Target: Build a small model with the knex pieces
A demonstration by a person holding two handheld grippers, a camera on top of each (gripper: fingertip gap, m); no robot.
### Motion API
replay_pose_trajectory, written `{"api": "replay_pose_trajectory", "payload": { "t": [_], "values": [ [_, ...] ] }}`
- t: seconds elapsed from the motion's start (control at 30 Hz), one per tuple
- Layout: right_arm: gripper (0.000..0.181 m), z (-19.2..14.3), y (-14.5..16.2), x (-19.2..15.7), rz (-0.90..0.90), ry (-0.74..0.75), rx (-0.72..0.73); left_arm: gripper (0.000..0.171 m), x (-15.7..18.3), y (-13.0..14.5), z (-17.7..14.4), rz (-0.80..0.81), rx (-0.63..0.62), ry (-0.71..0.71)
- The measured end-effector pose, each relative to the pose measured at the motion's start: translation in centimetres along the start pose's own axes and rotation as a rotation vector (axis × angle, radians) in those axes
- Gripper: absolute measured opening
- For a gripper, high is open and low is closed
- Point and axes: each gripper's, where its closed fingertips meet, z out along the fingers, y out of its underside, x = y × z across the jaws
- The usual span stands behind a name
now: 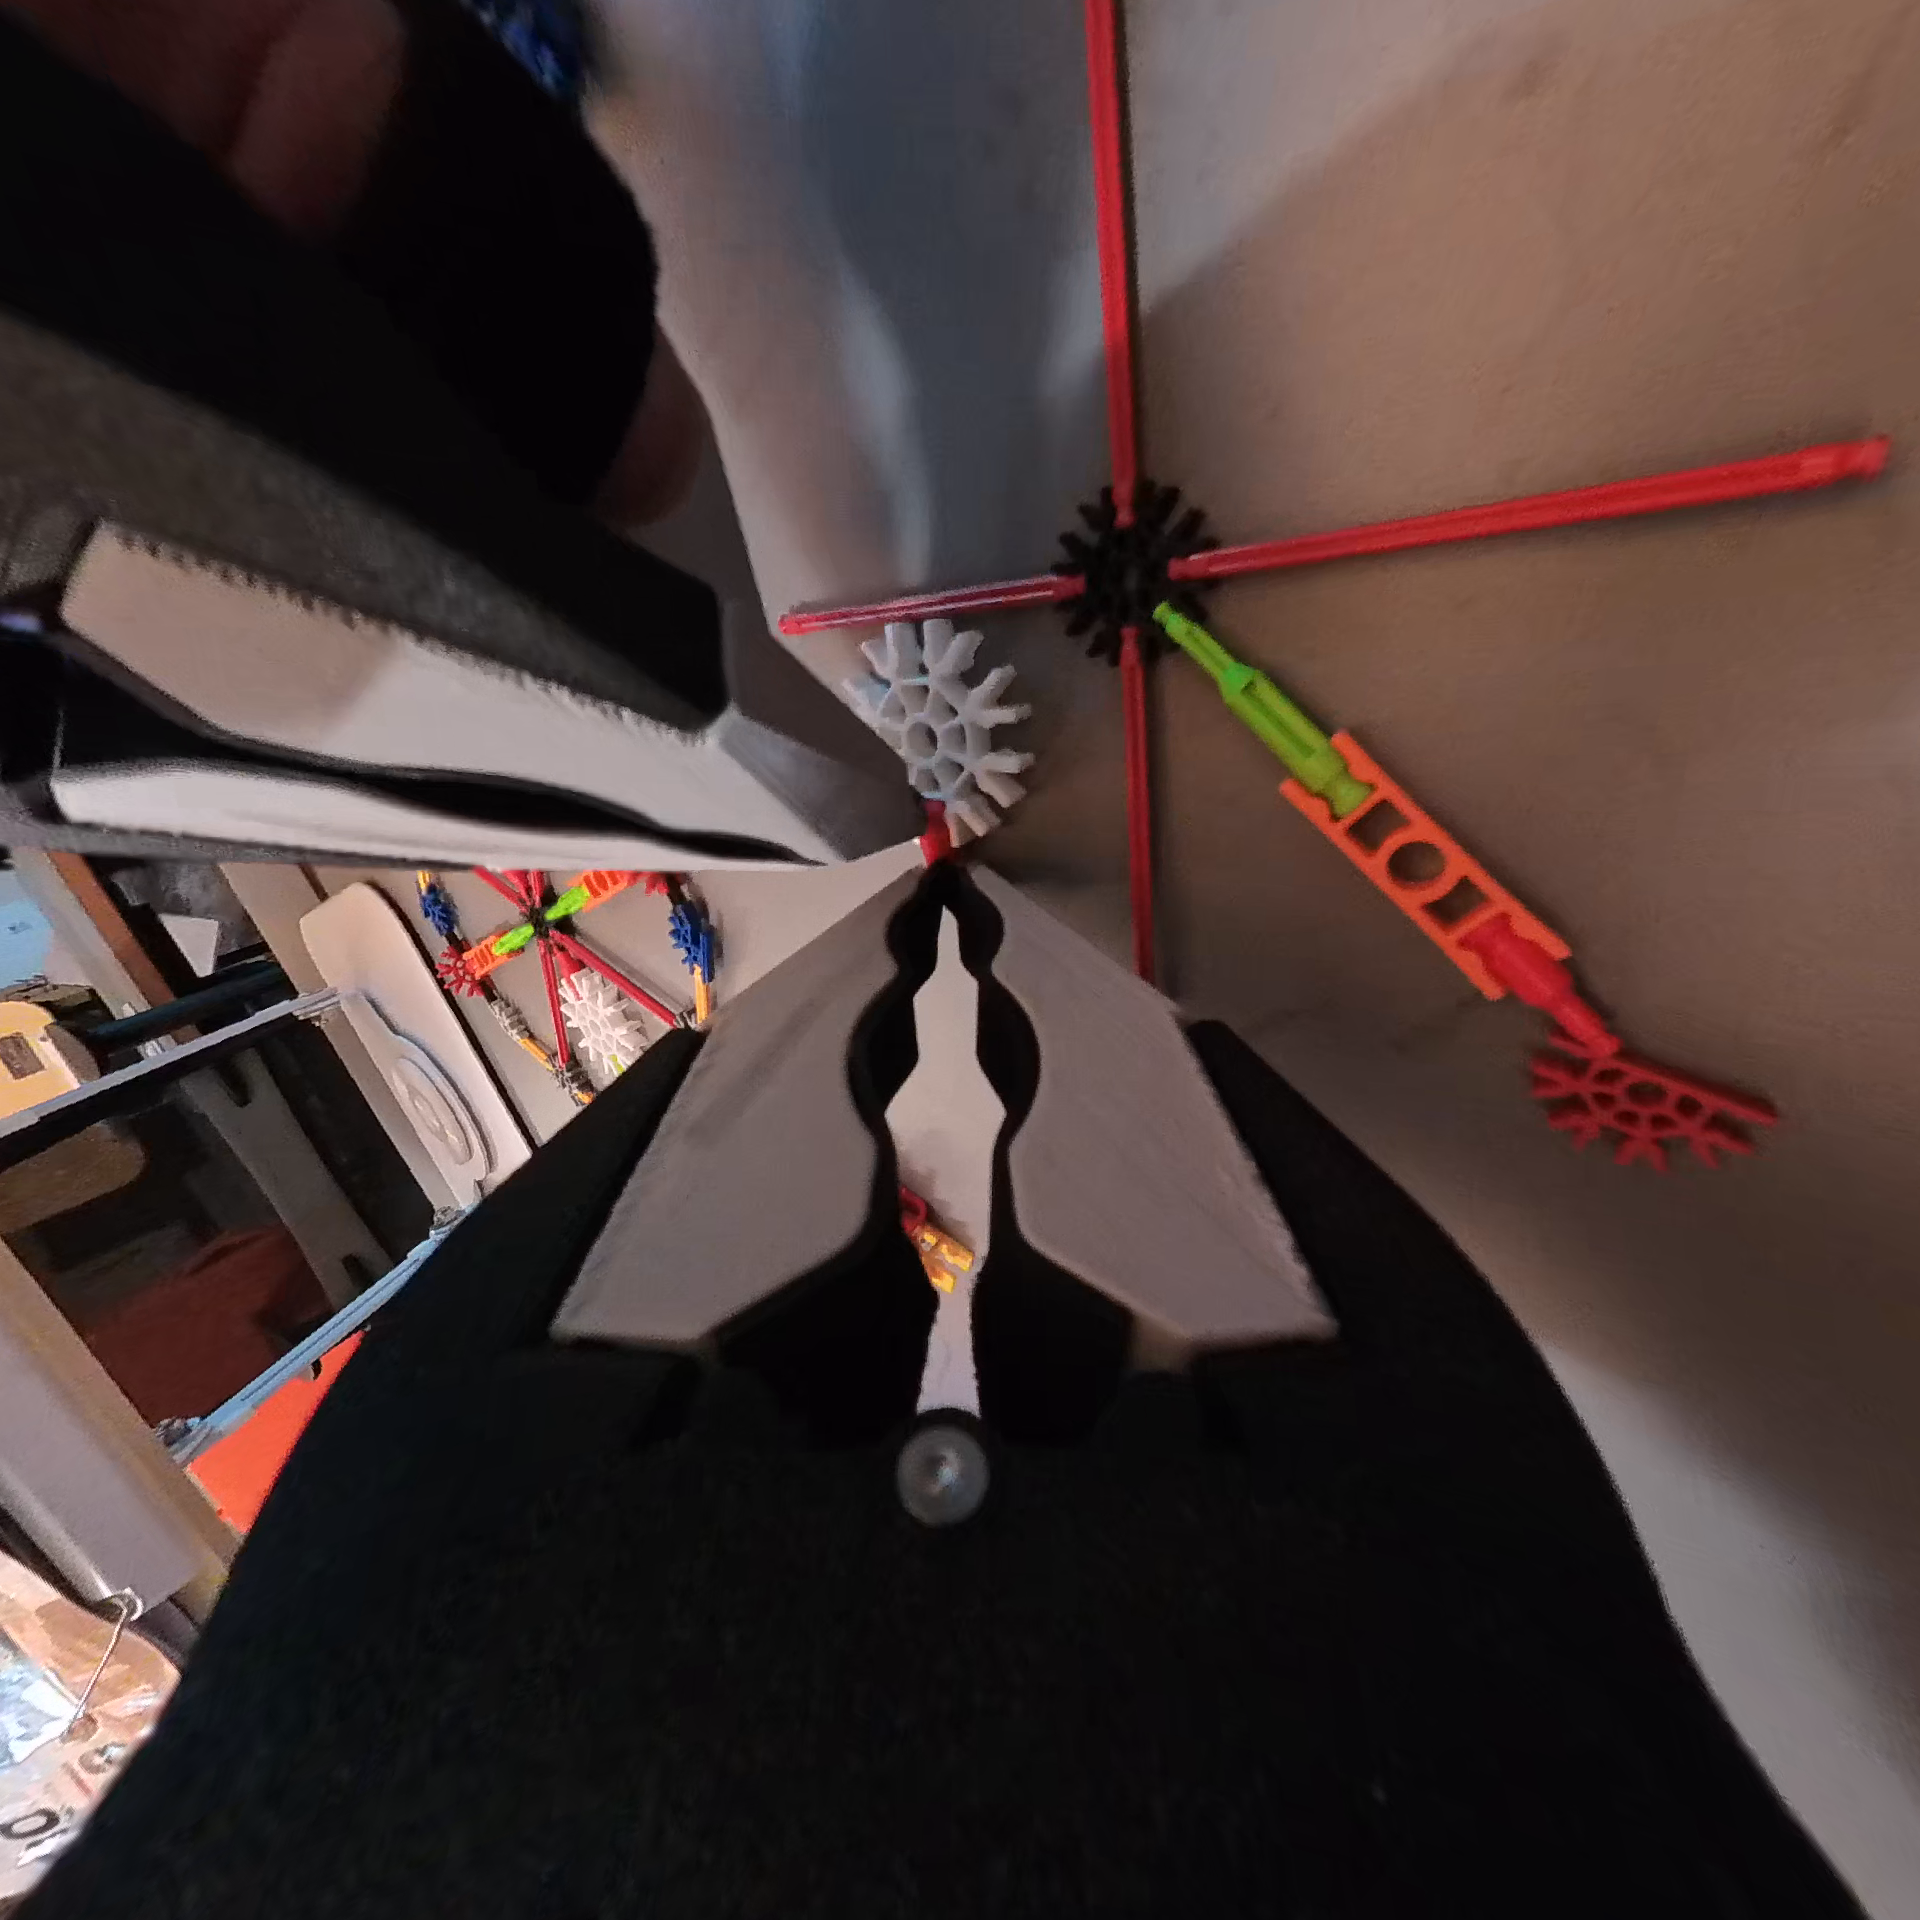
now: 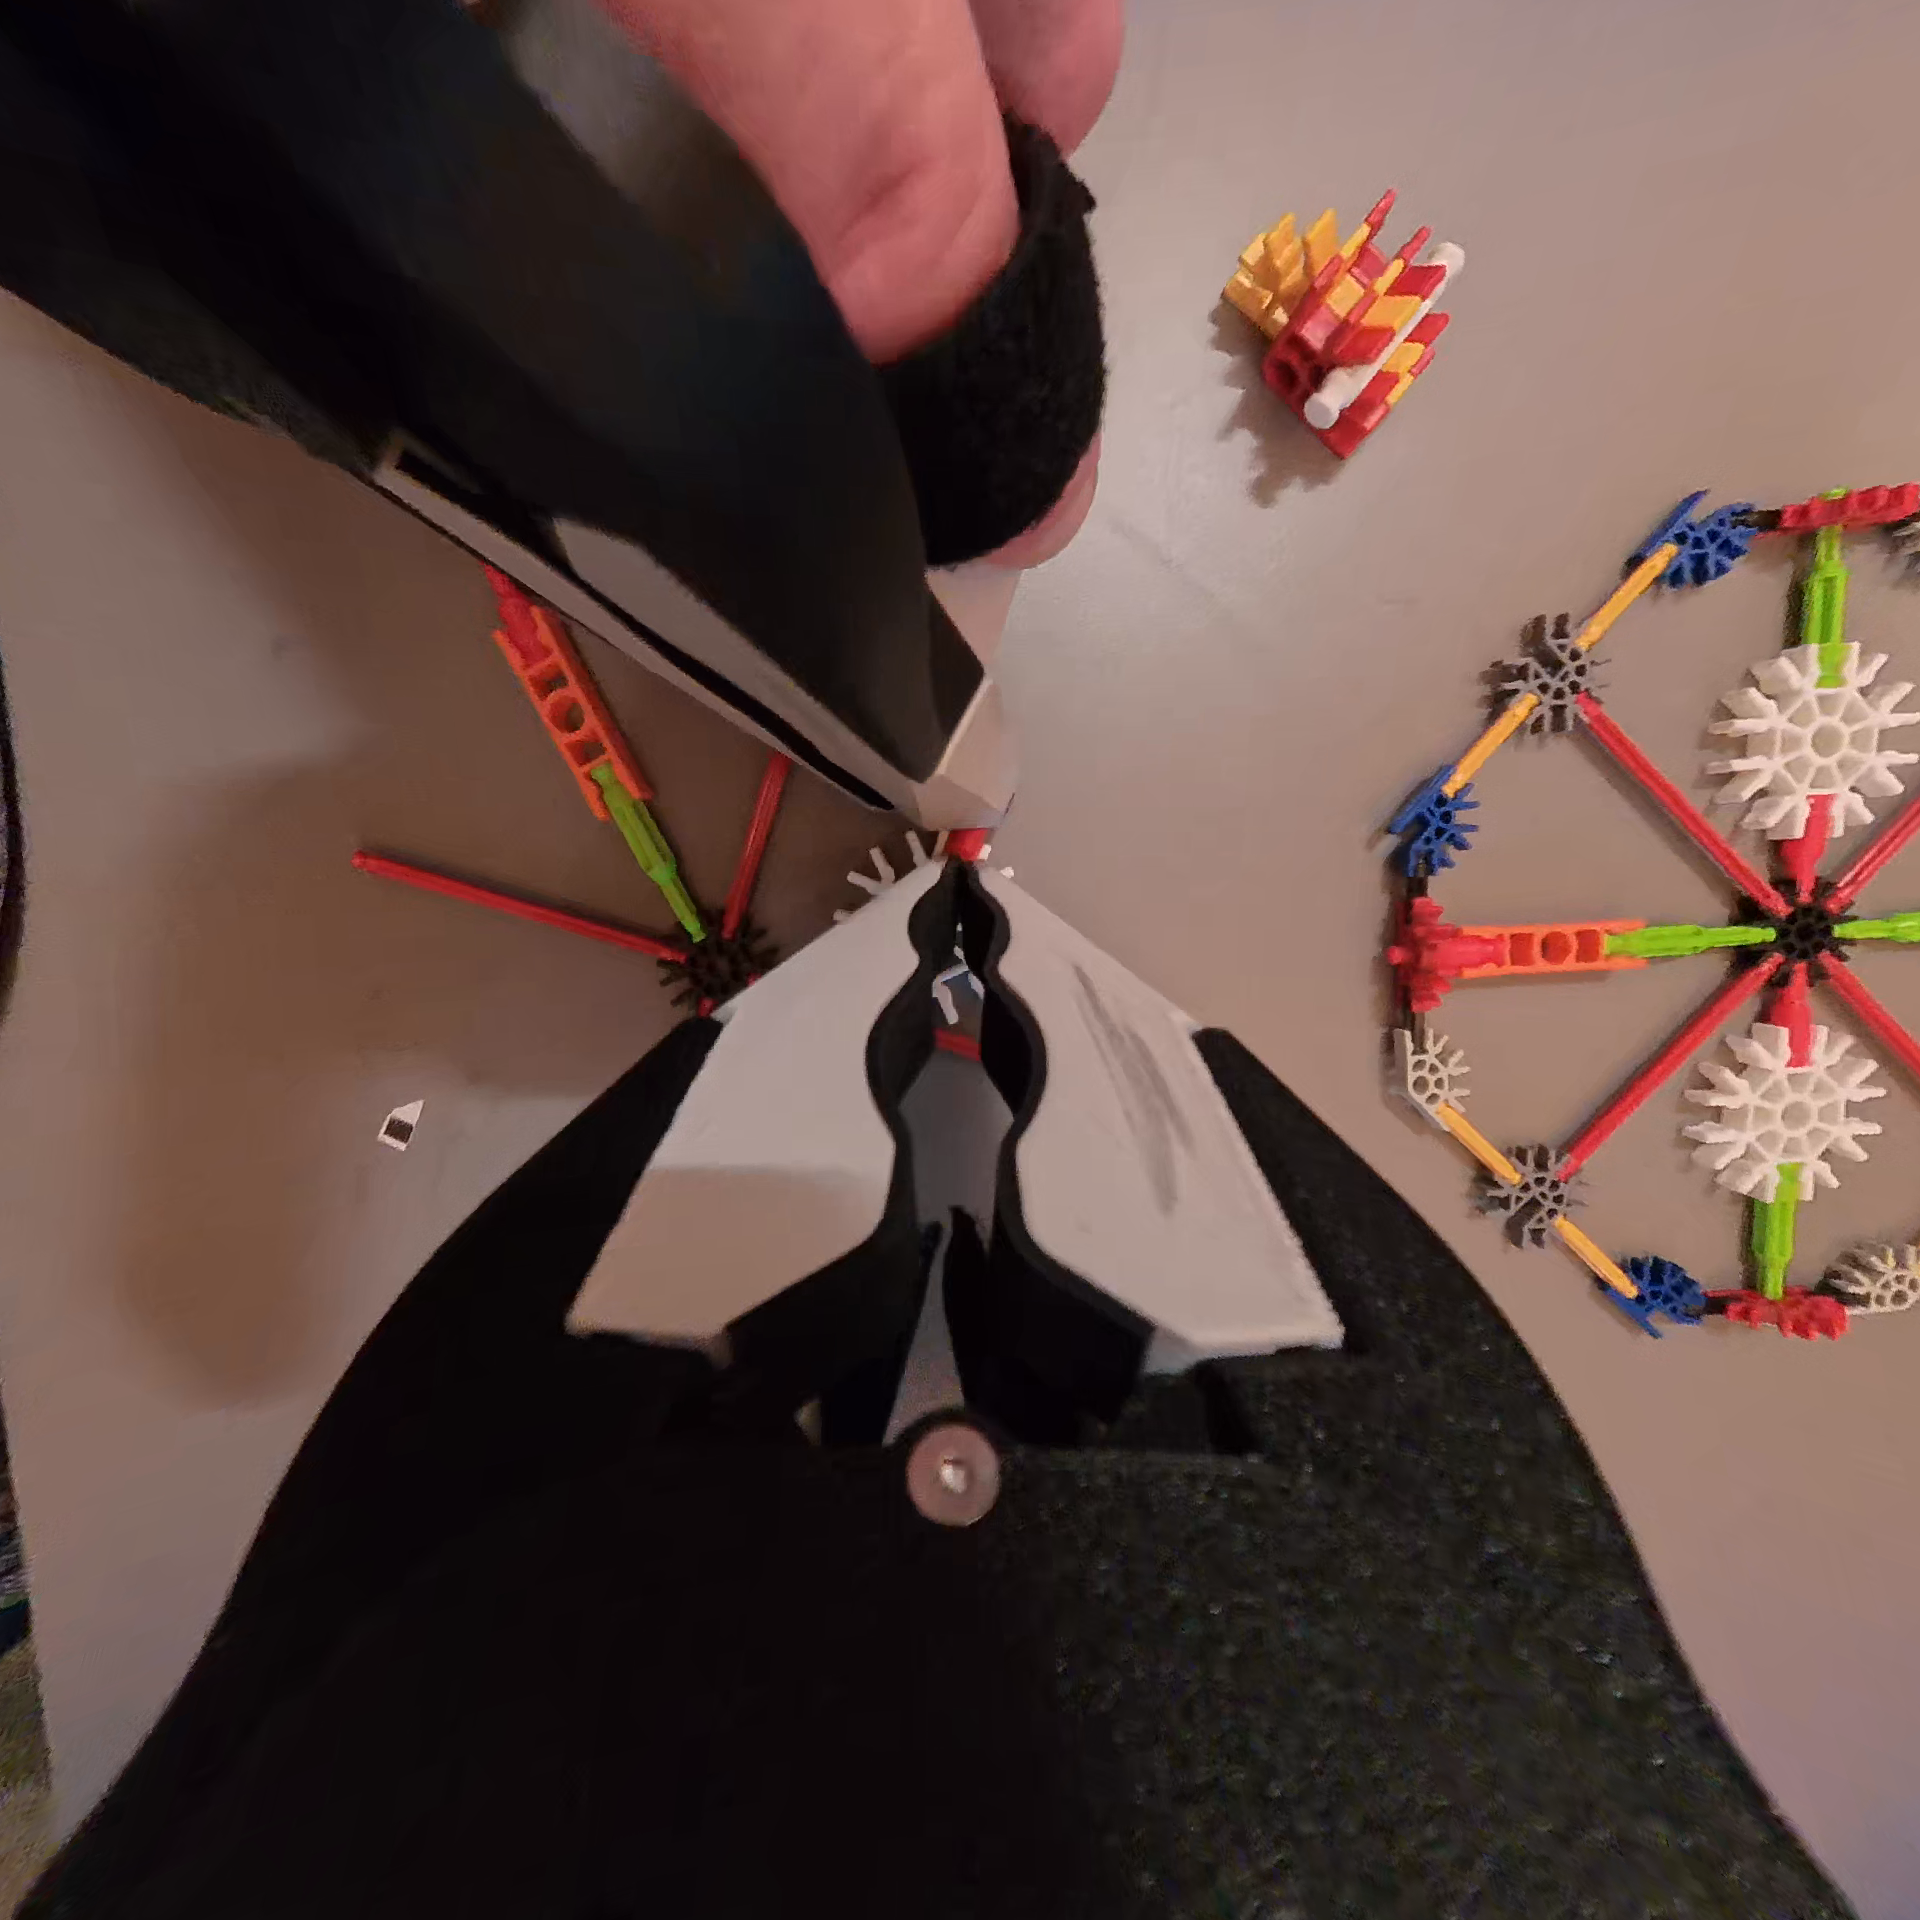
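Over the tan table (image 2: 1247,644), got both grippers nose to nose on one tiny spot. Got the left gripper (image 1: 940,873) squeezed down narrow, tips pinching a short red stub (image 1: 935,840) plugged into a white snowflake connector (image 1: 940,722). Got the right gripper (image 2: 961,878) squeezed just as narrow, tips pressed up against that same stub and the connector's edge. Can't tell from either view whether really gripping or only touching. Can see a bare hand (image 2: 883,156) with a black strap on the left gripper's handle.

Just beside the white connector, spotted a black hub (image 1: 1132,566) with four long red rods (image 1: 1527,509) sticking out like a cross. Also a green rod (image 1: 1247,717) leading to an orange link (image 1: 1423,873) and a red half-snowflake (image 1: 1652,1112), all flat on the table. Off to the right gripper's right side, well apart, spotted a finished colourful wheel (image 2: 1808,930), and farther back a little clump of red and yellow pieces (image 2: 1340,322).
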Motion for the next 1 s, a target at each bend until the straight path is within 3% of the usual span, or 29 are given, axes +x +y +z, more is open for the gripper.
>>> {"api": "replay_pose_trajectory", "payload": {
  "t": [0.3,0.53,0.73,0.83,1.0],
  "values": [
    [0.0,0.0,0.1,-0.1,-0.047,-0.084,-0.211,0.001,-0.1,-0.2,0.0,-0.05,0.028,-0.053],
    [0.0,0.3,0.2,-0.1,-0.147,-0.028,-0.364,0.001,-0.2,-0.3,0.0,-0.068,0.05,-0.096],
    [0.0,0.1,0.2,0.3,-0.069,-0.048,-0.282,0.002,-0.3,-0.5,0.0,-0.121,0.079,-0.108],
    [0.004,-1.8,-0.7,1.2,-0.004,0.013,-0.155,0.002,-0.3,-0.3,0.0,-0.168,0.092,-0.11],
    [0.009,-4.5,0.9,1.4,0.086,0.095,-0.047,0.012,-0.6,0.2,-0.3,-0.258,0.098,-0.074]
  ]
}}
